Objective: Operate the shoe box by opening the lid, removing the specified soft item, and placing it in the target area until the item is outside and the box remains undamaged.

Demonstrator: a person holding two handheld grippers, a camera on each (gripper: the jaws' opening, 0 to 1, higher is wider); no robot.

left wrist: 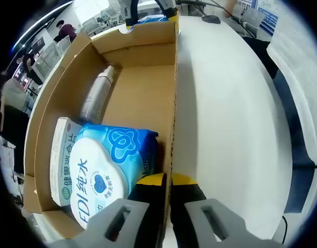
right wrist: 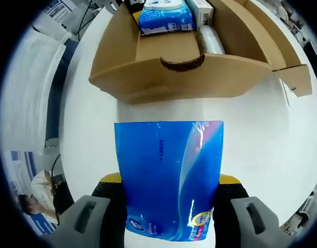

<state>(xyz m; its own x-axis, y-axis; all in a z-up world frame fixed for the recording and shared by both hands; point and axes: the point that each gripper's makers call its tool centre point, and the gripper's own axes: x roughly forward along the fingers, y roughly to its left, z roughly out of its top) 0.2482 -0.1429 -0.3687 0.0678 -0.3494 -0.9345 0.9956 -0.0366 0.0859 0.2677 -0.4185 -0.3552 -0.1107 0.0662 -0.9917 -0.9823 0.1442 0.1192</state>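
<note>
Tongs on the right (right wrist: pixel 169 217) are closed on a glossy blue plastic soft pack (right wrist: pixel 169 178), its lower part pinched between the two grey jaws with their yellow-and-black pads on either side. The pack stands outside the brown cardboard shoe box (right wrist: pixel 148 77), over the white desk (right wrist: pixel 251 150), apart from the box's near wall. That wall has a curved thumb notch cut in its top edge. The box is open, and in the right gripper view its interior holds a light-blue wet-wipe packet (right wrist: pixel 166 15), a white carton (right wrist: pixel 202 10) beside it and a clear plastic bottle (right wrist: pixel 212 39) lying nearer the notch.

In the left gripper view the left tongs (left wrist: pixel 166 206) straddle the box's long side wall (left wrist: pixel 174 103), one jaw inside the box and one outside over the desk (left wrist: pixel 225 113), closed on the wall's edge. Just ahead of the inner jaw lies the light-blue packet (left wrist: pixel 112 170) printed with a heart, resting against the white carton (left wrist: pixel 63 160) with green lettering. Beyond them the bottle (left wrist: pixel 99 93) lies along the opposite wall. People (left wrist: pixel 63 28) sit at workstations in the background.
</note>
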